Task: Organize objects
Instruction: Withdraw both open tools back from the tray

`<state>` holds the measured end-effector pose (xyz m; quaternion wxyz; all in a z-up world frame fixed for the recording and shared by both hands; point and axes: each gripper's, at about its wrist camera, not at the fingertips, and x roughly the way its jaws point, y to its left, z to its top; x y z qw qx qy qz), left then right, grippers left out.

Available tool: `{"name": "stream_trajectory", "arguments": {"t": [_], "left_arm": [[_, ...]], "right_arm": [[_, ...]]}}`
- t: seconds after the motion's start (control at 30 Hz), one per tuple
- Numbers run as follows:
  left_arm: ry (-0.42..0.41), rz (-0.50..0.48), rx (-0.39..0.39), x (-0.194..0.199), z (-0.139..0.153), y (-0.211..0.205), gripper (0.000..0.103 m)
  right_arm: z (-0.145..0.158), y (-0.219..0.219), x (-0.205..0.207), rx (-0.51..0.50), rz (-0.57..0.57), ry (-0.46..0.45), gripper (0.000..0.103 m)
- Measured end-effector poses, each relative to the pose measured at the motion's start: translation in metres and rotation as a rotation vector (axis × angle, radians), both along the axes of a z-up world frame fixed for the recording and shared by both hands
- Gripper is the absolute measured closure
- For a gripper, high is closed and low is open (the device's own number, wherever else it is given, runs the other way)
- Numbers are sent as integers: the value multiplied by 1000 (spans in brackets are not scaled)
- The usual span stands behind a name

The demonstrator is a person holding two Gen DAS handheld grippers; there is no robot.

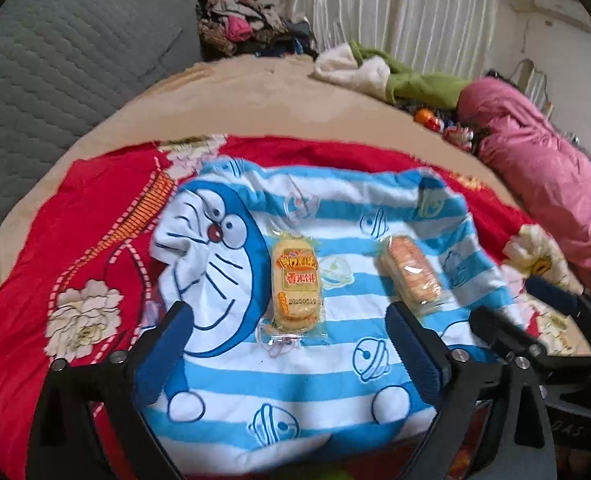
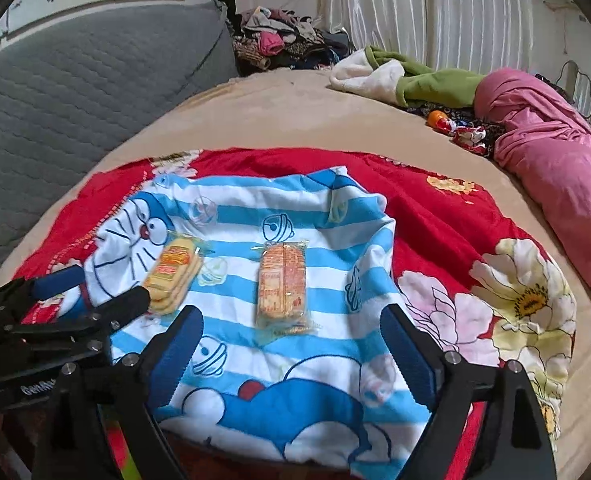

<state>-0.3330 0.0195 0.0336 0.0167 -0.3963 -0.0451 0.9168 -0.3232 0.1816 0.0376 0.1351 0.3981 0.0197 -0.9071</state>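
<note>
Right now each claw faces its own snack on the striped cloth (image 1: 335,216): the left gripper (image 1: 291,340), spread wide and empty, frames the yellow pack (image 1: 295,280) lying lengthwise ahead; the right gripper (image 2: 291,340), likewise spread, lines up on the orange pack (image 2: 282,288), clear-wrapped, also lengthwise.

Counts:
- Snack packets on striped cartoon towel (image 1: 335,384): two. One yellow rice-cracker packet (image 1: 295,284) near towel's left part beside cartoon face; one orange-printed cracker packet (image 1: 411,276) toward towel's right part. Well apart.
- Towels: one.
- Red floral cloth (image 2: 447,216) under towel: one.
- Grippers: two, left gripper (image 1: 291,330), right gripper (image 2: 291,330), two blue-padded fingers each.
- Pink quilt (image 2: 555,160) at bed's right edge: one.
- Clothes pile (image 2: 283,44) at far corner: one; items uncountable.
</note>
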Motion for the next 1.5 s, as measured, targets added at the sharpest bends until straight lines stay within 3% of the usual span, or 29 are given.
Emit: {"name": "stream_trajectory", "arguments": {"t": [0.4,0.77,1.5], "left_arm": [[31,27,22,68,28,-16,2],[127,38,11,140,75,-21,1],[234,48,-37,241,140,-26,1]], "right_arm": [[40,12,73,-34,0,88,11],[79,6,148,-33,21,142,9],[138,24,245,-6,6,245,5]]}}
